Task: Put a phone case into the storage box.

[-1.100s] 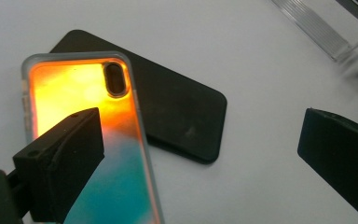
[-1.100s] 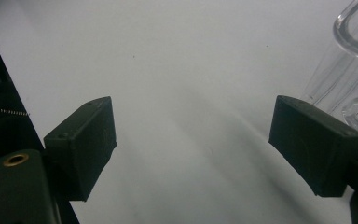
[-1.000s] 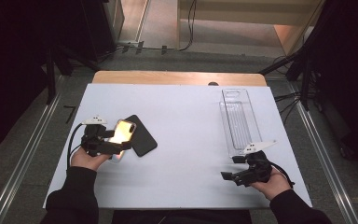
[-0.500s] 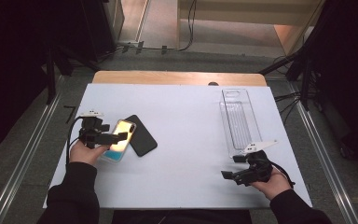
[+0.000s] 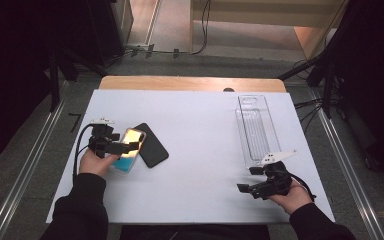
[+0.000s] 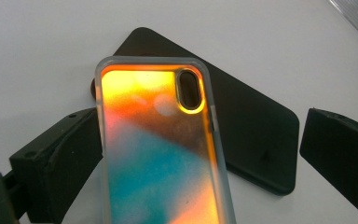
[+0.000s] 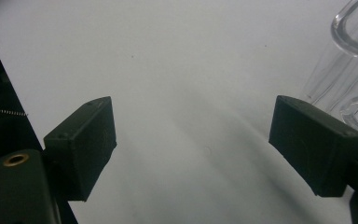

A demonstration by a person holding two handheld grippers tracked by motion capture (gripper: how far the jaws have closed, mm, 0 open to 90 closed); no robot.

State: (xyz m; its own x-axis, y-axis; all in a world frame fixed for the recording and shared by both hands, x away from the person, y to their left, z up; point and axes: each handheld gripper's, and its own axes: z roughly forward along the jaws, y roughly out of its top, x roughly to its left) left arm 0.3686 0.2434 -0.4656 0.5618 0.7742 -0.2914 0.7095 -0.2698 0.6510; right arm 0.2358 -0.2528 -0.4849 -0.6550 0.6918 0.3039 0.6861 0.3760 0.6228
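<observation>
Left forearm in a dark sleeve enters from the bottom edge of the high view. Left hand (image 5: 96,161) is wrapped around the left gripper (image 5: 130,146), which lies roughly level and points toward the person's right; cable loops off its rear. In the left gripper view its jaws stand wide apart, one low at left, one at the right edge.

Right forearm, also dark-sleeved, enters at bottom right. Right hand (image 5: 292,192) holds the right gripper (image 5: 248,179) low, pointing toward the left; jaws spread wide, nothing between them.
</observation>
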